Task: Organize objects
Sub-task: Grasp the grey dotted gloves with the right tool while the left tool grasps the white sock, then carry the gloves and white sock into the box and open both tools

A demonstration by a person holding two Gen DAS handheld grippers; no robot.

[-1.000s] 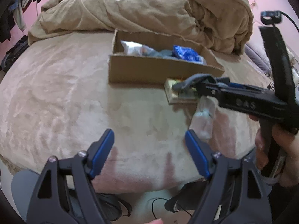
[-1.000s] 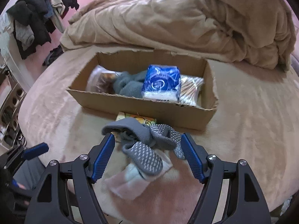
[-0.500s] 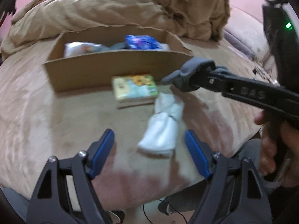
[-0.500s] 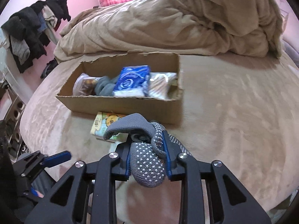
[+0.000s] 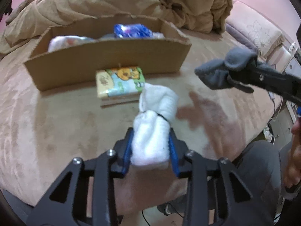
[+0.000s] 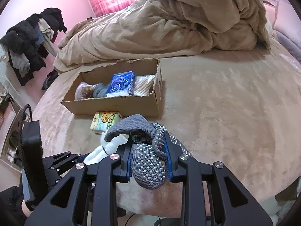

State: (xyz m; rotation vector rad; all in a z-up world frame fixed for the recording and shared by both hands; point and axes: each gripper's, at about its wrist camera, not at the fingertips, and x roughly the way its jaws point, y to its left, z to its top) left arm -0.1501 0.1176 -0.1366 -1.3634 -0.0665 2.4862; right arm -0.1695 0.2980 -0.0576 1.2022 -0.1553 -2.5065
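Just in front of the box, both tongs are loaded: the left gripper is pinching the white socks, jaws pressed into the near end of the bundle, and the right gripper is clamped on the grey socks, dotted sole hanging out below the pads. From the left view, the grey pair sits off to the right of the box, clear of the bedspread. Whether the white bundle is lifted or resting there is hard to call; the picture is blurred. Directly against the box's front wall lies the tissue pack, and the far end of the white socks looks to be touching or overlapping its near corner. Inside the box, a blue packet, a clear bag and something grey-blue crowd the left and middle; beyond the box, the duvet is heaped up. Risks now, by my reckoning: the white bundle is gripped at one end only, so its loose end could drag the tissue pack along or catch the box's front wall on the way over. The grey pair has a cuff flopping forward, which could snag that wall or slip free. And with both tongs heading for the same box, they could bump each other at the rim.
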